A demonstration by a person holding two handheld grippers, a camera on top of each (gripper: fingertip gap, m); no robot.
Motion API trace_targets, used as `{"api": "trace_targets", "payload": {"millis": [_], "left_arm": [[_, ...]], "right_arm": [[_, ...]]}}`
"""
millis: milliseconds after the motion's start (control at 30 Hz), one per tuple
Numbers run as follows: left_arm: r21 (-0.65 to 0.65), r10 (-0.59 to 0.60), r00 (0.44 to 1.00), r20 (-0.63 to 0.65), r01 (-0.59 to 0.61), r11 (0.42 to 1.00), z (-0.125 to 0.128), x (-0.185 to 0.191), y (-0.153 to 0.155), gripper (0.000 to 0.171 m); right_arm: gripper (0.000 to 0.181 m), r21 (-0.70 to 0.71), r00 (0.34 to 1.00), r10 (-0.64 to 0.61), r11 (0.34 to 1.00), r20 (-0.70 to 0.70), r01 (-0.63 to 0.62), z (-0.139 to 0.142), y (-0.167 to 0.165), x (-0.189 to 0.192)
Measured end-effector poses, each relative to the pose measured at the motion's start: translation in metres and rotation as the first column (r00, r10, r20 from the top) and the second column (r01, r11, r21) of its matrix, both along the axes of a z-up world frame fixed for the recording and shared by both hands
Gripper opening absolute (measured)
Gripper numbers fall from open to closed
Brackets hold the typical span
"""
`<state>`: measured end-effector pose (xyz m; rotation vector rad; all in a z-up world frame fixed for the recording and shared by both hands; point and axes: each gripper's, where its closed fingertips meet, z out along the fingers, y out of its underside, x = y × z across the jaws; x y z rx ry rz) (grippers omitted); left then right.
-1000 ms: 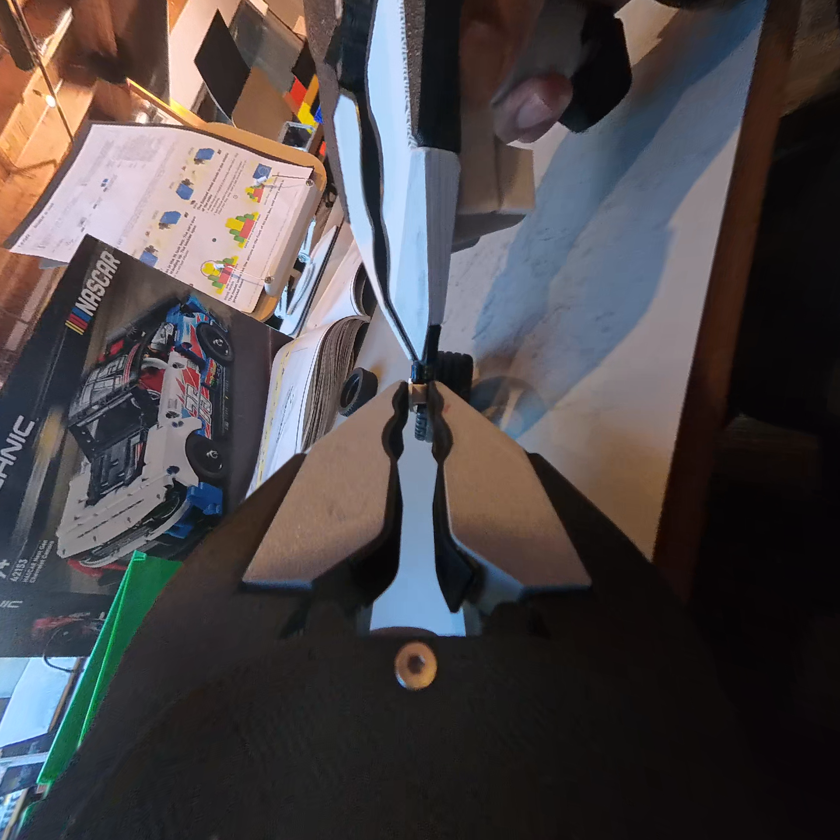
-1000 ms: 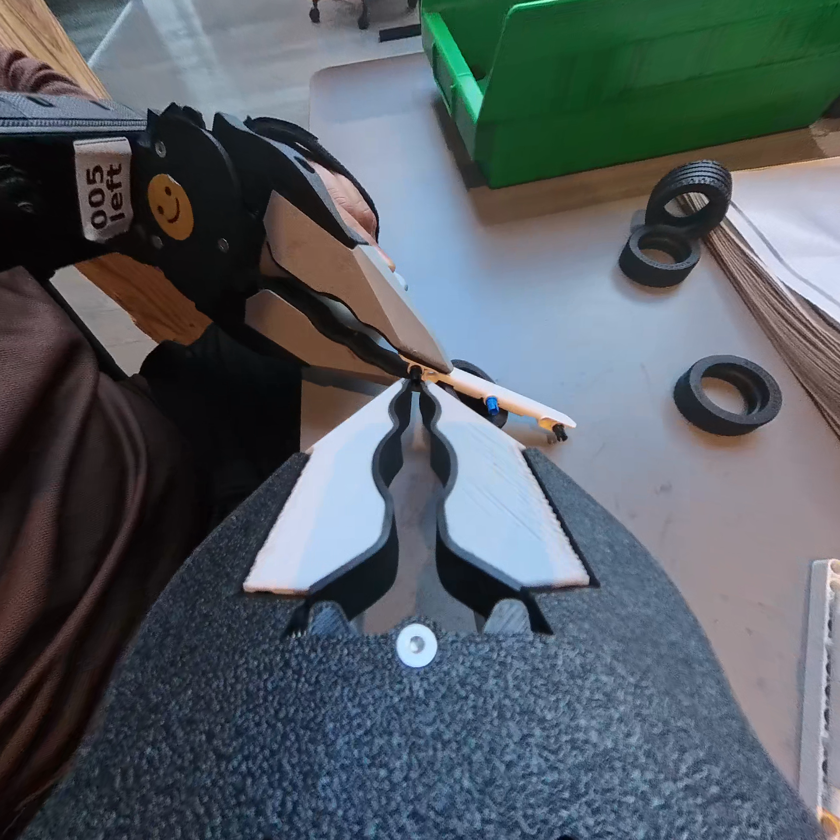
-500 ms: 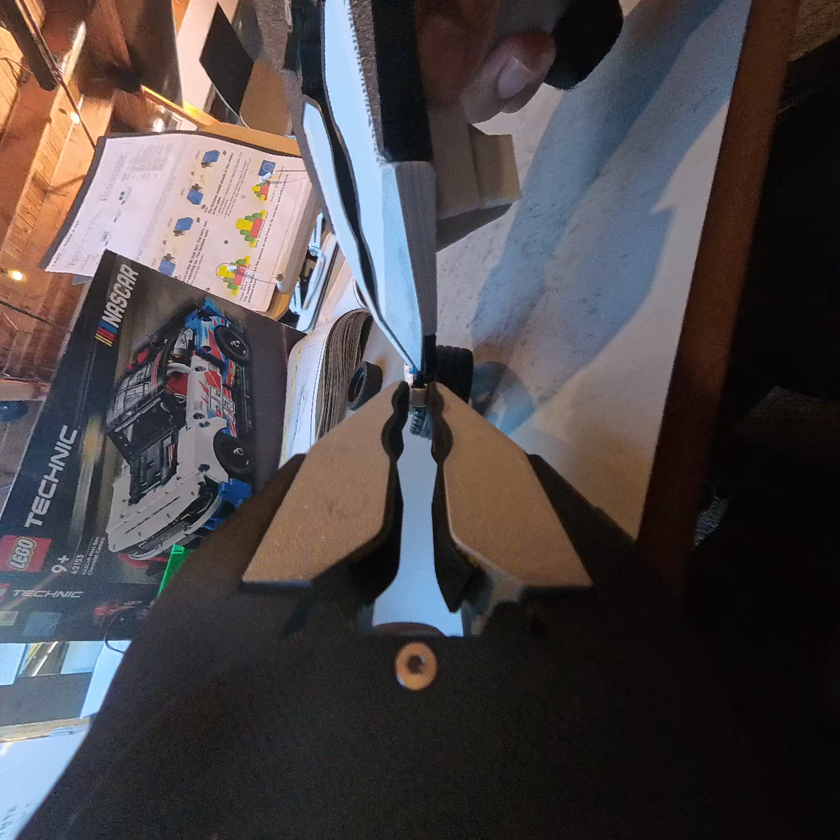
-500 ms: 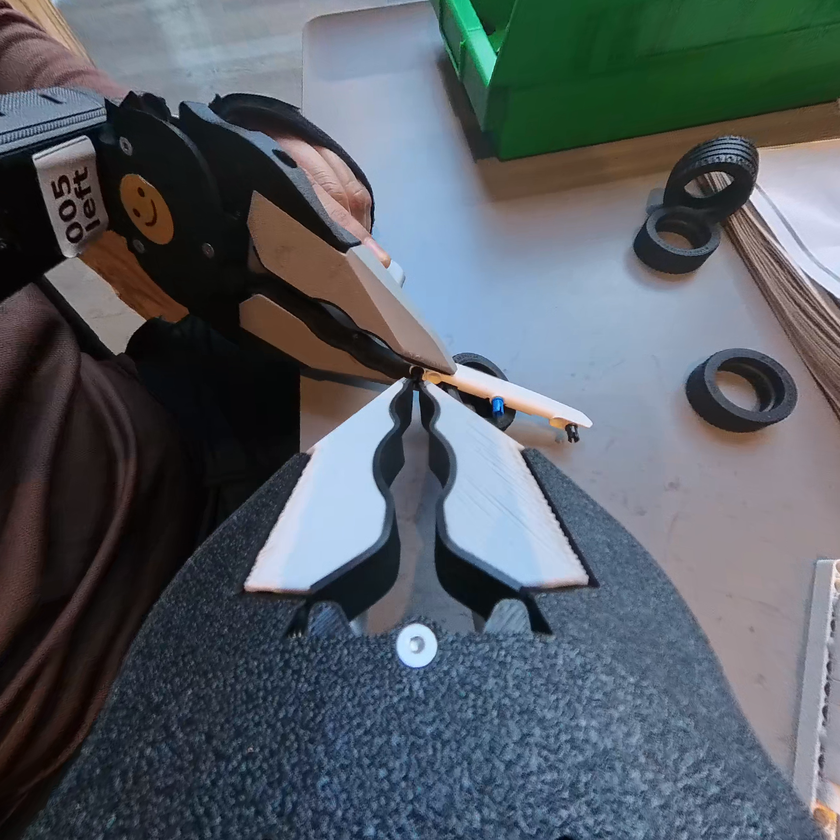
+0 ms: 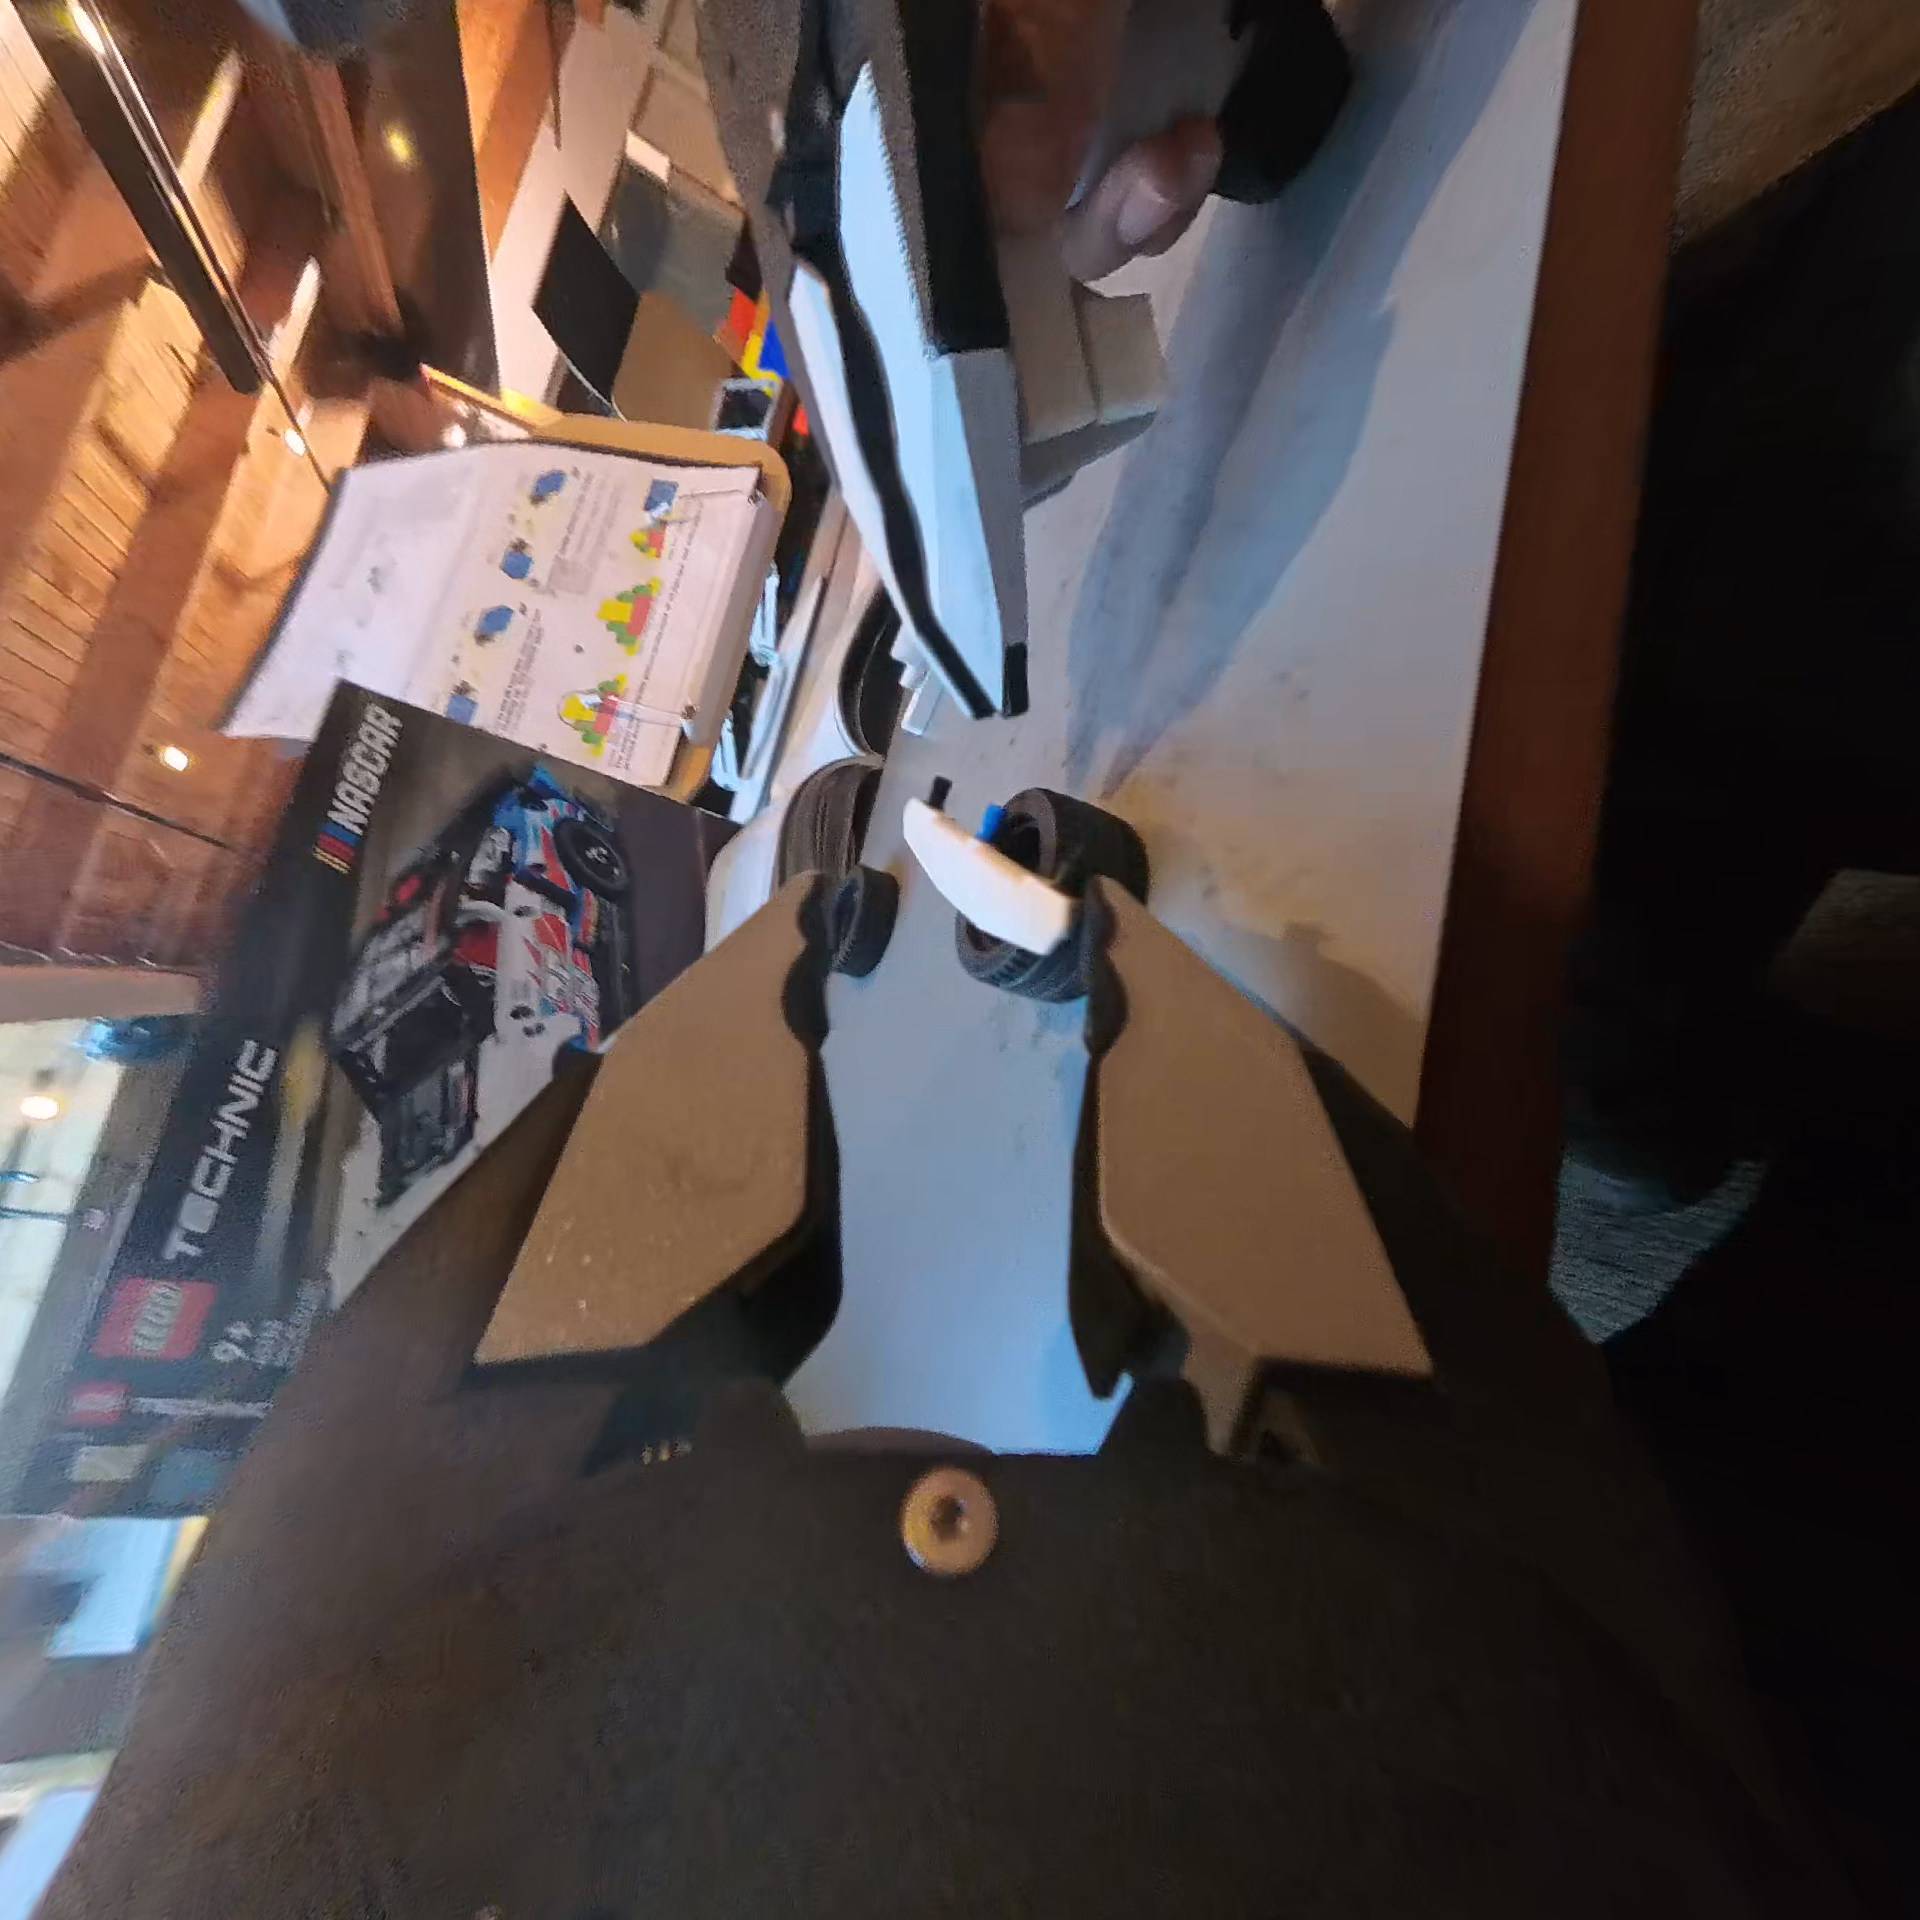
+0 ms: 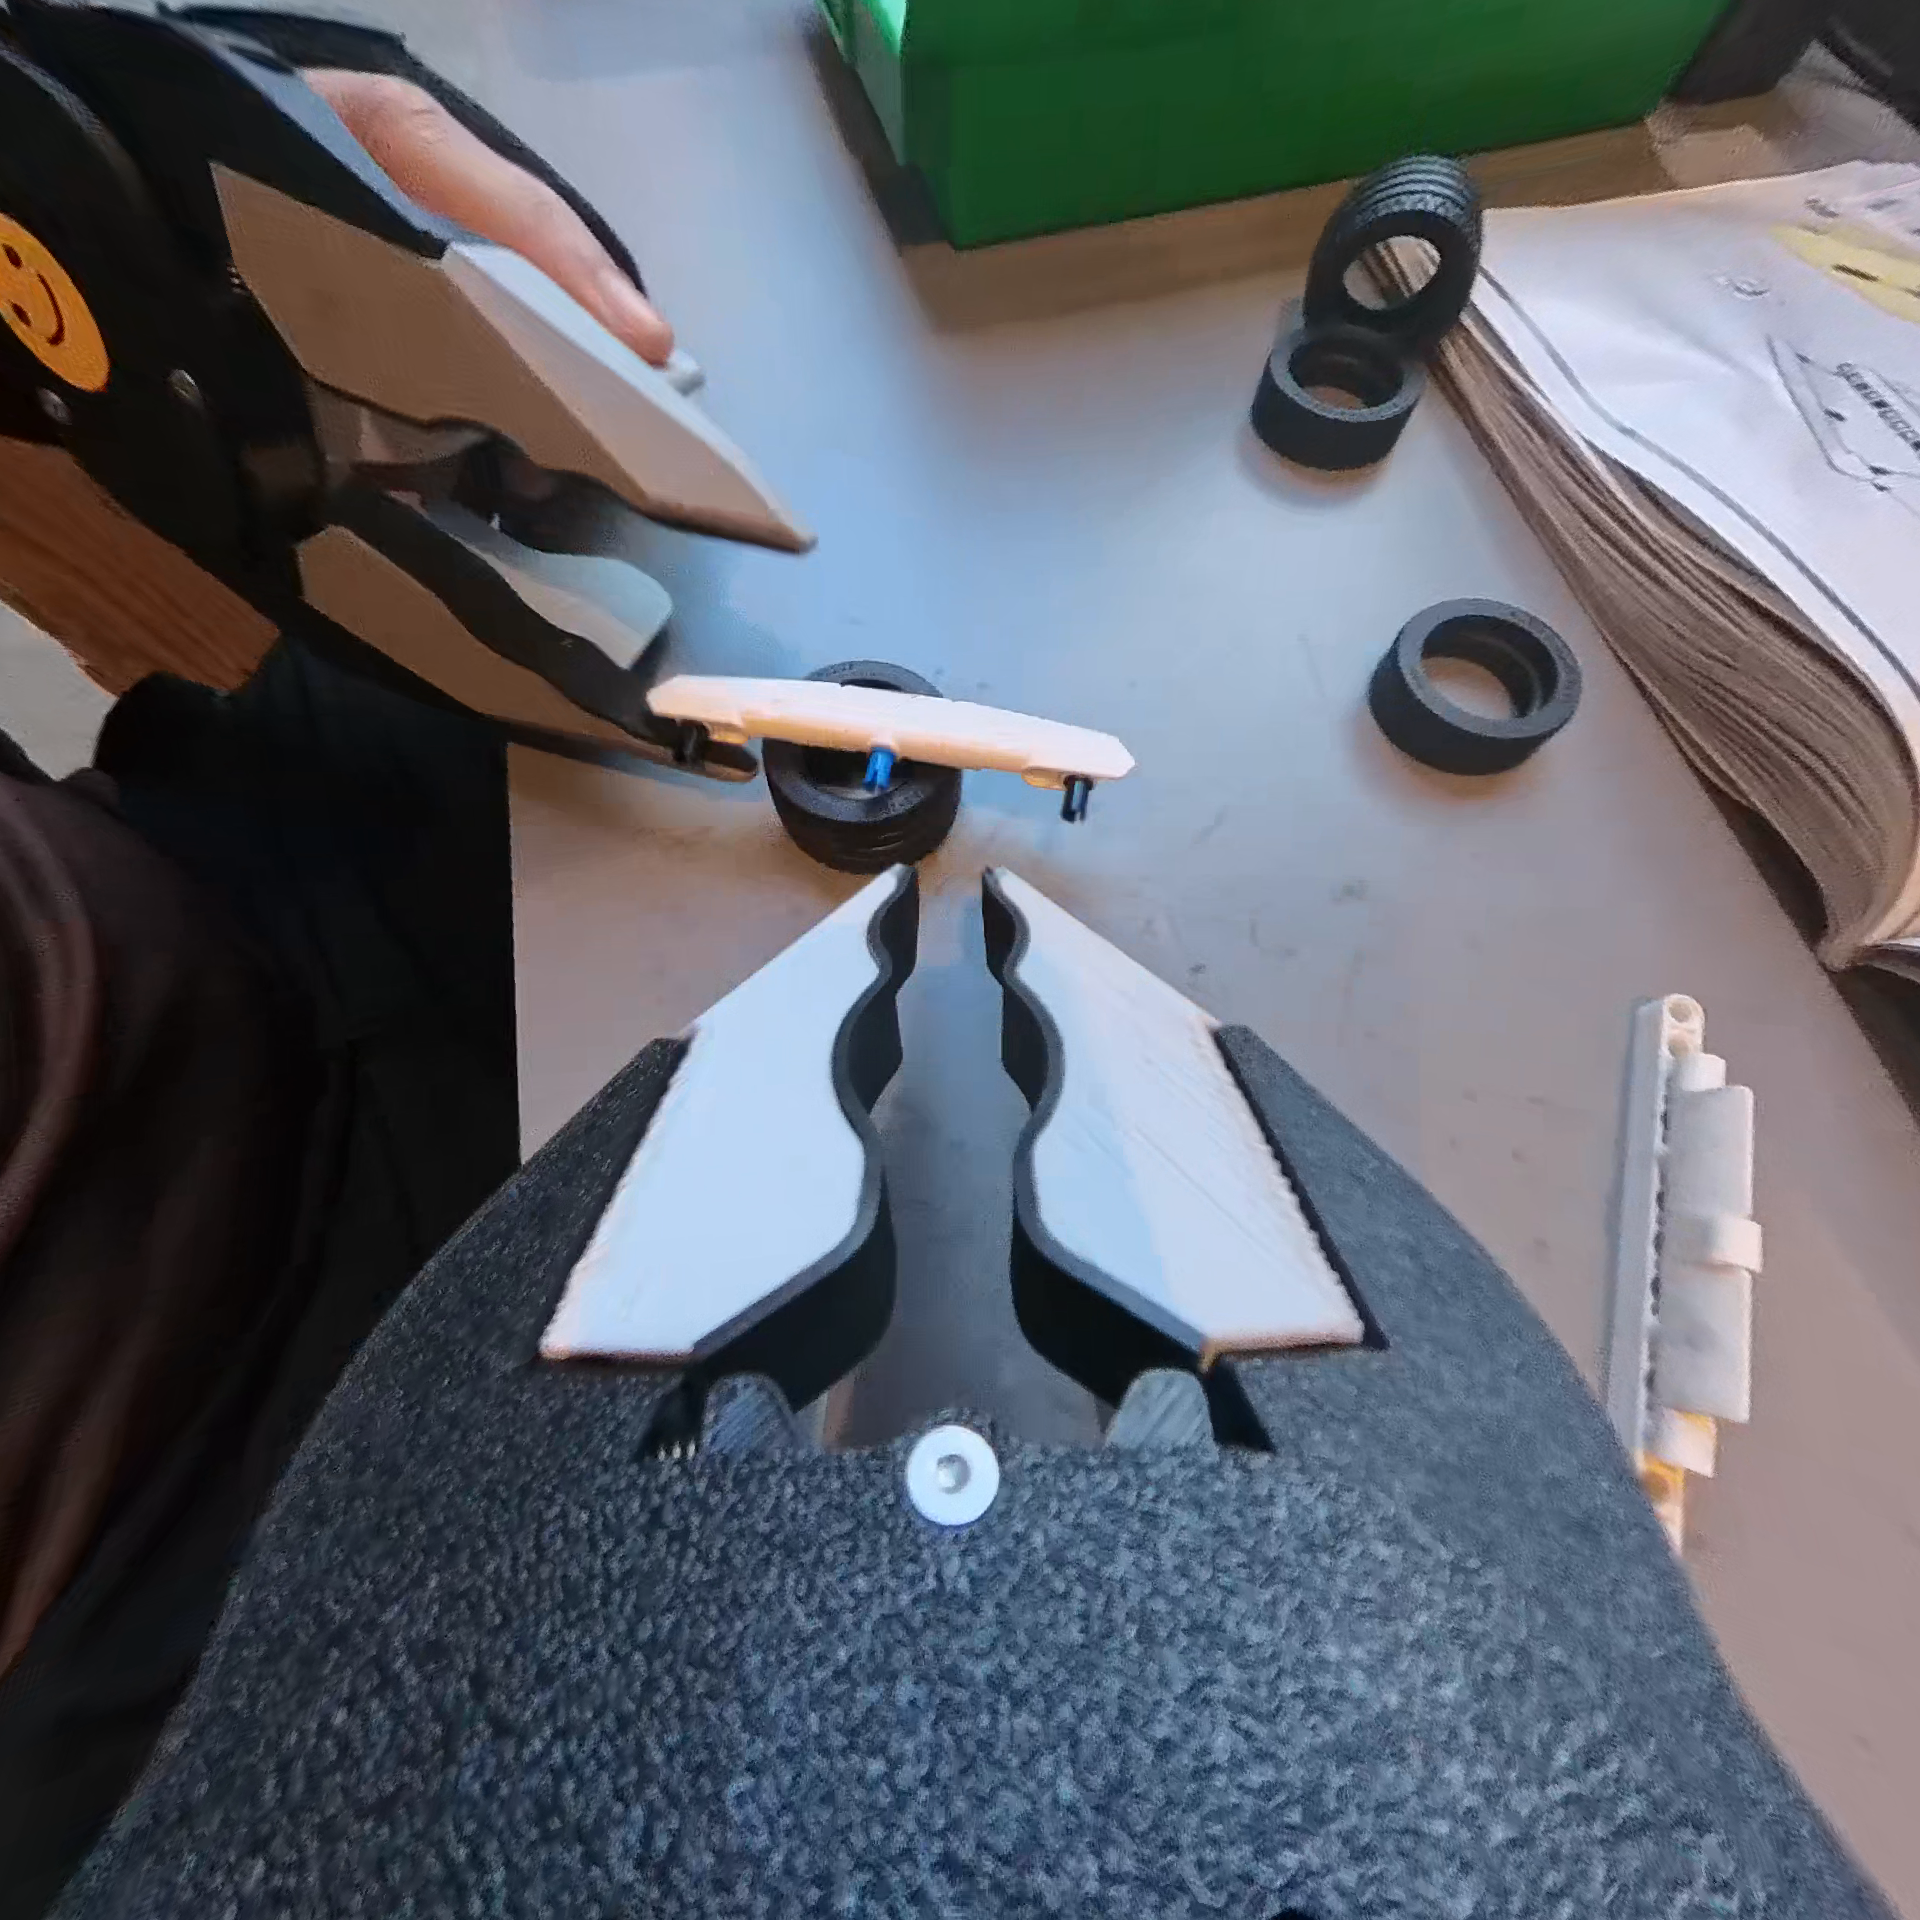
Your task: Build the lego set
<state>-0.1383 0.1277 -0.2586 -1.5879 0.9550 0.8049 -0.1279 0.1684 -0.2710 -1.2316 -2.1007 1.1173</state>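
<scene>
The left gripper gapes wide, tilted down from the left; the white curved panel seems only to rest against its lower finger over a black tyre; light, stiff and slick, best pinched at one end; the right gripper, jaws slightly parted and empty, points at it from just beside.

The left gripper has its jaws spread wide, and the tip of its right finger touches the end of the white curved panel. A bare hand grips it from behind. The right gripper sits just beside that panel on the near side, jaws parted by a narrow gap with nothing between them.
</scene>
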Motion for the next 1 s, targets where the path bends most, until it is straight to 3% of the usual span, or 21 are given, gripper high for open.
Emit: {"api": "trace_targets", "payload": {"millis": [100, 300, 467, 600, 667, 867, 1000], "left_arm": [[-0.025, 0.025, 0.996, 0.081, -0.023, 0.999, 0.003, -0.001, -0.007, 0.060], [-0.100, 0.026, 0.970, 0.242, -0.002, 0.995, 0.006, 0.007, -0.026, 0.067], [-0.226, 0.124, 0.876, 0.466, -0.018, 0.974, 0.005, -0.002, -0.038, 0.066], [-0.275, 0.208, 0.842, 0.497, -0.074, 0.959, -0.004, -0.022, -0.046, 0.070], [-0.326, 0.245, 0.818, 0.521, -0.075, 0.942, -0.010, -0.024, -0.047, 0.074], [-0.477, 0.274, 0.687, 0.673, 0.120, 0.870, -0.016, -0.001, -0.046, 0.078], [-0.518, 0.327, 0.658, 0.678, 0.112, 0.848, -0.026, -0.009, -0.045, 0.079]], "right_arm": [[0.012, 0.011, 1.000, -0.009, 1.000, -0.015, 0.009, 0.001, 0.004, 0.001], [0.012, 0.031, 0.995, -0.087, 0.996, -0.053, 0.089, 0.009, 0.020, 0.002], [0.021, 0.036, 0.960, -0.271, 0.961, -0.077, 0.274, 0.024, 0.055, 0.007], [0.025, 0.015, 0.942, -0.336, 0.942, -0.018, 0.336, 0.019, 0.064, 0.016], [0.025, 0.072, 0.925, -0.378, 0.923, -0.026, 0.379, 0.020, 0.074, 0.022], [0.025, 0.224, 0.857, -0.514, 0.834, -0.011, 0.504, 0.031, 0.108, 0.050], [0.029, 0.247, 0.831, -0.557, 0.806, 0.005, 0.539, 0.026, 0.118, 0.057]]}}
